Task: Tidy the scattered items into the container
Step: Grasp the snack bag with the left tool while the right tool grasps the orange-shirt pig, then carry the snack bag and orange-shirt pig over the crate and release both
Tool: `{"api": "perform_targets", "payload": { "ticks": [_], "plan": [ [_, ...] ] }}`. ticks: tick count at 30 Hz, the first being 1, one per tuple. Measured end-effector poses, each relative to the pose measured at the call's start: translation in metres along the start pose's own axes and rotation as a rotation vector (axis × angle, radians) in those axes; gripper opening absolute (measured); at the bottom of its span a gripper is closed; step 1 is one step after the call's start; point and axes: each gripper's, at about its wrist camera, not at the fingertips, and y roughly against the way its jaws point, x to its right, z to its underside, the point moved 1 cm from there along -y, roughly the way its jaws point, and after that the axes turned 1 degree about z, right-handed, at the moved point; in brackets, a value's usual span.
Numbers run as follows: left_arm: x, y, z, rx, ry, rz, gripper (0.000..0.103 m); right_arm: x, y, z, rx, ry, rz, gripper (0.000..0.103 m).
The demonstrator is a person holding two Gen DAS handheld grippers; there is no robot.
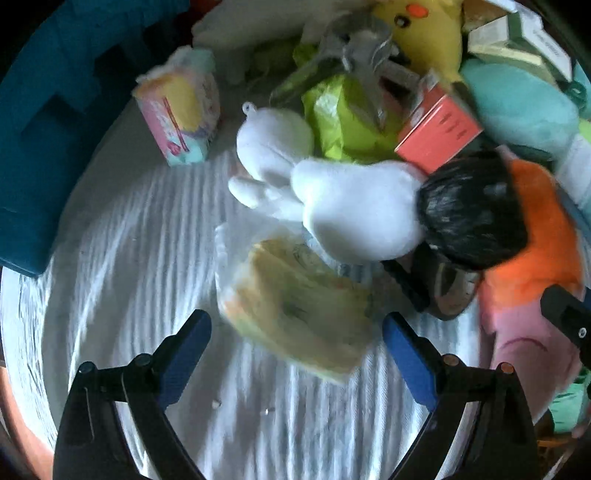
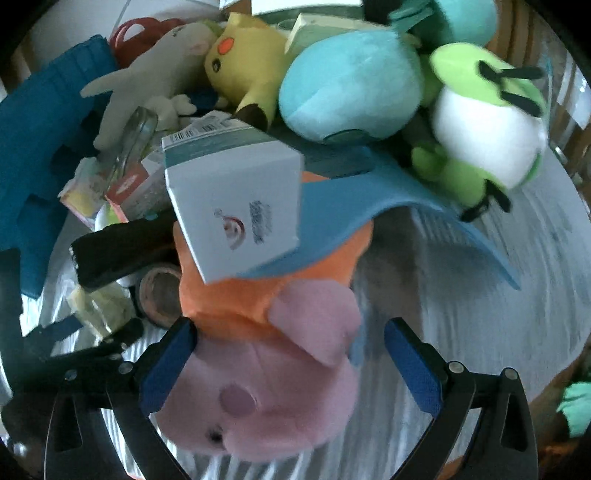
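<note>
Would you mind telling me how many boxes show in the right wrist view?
3, perhaps more hidden under the toys: a white box leaning on the orange plush, a red-and-white box left of it, and a pale box behind the yellow plush.

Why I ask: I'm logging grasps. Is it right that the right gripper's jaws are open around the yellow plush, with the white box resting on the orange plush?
Not quite: the right gripper has its jaws open around the pink plush, not the yellow plush, which lies farther back. The right wrist view shows this. The white box does rest on the orange plush.
</note>
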Motion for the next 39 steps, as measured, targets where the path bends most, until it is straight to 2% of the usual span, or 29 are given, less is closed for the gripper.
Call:
{"api": "perform_targets", "payload": {
  "ticks": [7, 10, 18, 19, 20, 21, 22, 24, 31, 39],
  "plan": [
    [0.003, -0.01, -0.007, 0.022, -0.018, 0.008, 0.096, -0.01, -0.029, 0.002, -0.036, 0.022, 0.037, 0.103],
    [0.003, -0.007, -0.007, 0.026, -0.034, 0.02, 0.083, -0.015, -0.041, 0.002, -0.051, 0.031, 0.053, 0.103],
    [-0.001, -0.005, 0.001, 0.038, -0.037, 0.036, 0.081, -0.011, -0.044, 0.005, -0.05, 0.02, 0.034, 0.103],
    [-0.002, -0.004, 0.003, 0.037, -0.04, 0.044, 0.072, -0.01, -0.042, 0.006, -0.054, 0.02, 0.037, 0.103],
    [-0.004, 0.0, 0.006, 0.041, -0.038, 0.057, 0.07, -0.009, -0.041, 0.007, -0.056, 0.021, 0.039, 0.103],
    [-0.007, 0.003, 0.009, 0.045, -0.035, 0.071, 0.07, -0.009, -0.038, 0.008, -0.053, 0.024, 0.034, 0.098],
    [-0.01, 0.011, 0.013, 0.063, -0.032, 0.079, 0.069, -0.01, -0.034, 0.009, -0.049, 0.028, 0.029, 0.088],
    [-0.017, 0.024, 0.019, 0.096, -0.031, 0.089, 0.069, -0.013, -0.028, 0.012, -0.046, 0.046, 0.03, 0.085],
    [-0.03, 0.078, 0.027, 0.205, -0.03, 0.112, 0.069, -0.017, 0.01, 0.018, 0.0, 0.06, -0.036, 0.084],
    [-0.031, 0.152, -0.002, 0.338, -0.03, 0.114, 0.069, -0.031, 0.07, 0.002, 0.118, 0.128, -0.102, 0.083]
  ]
}}
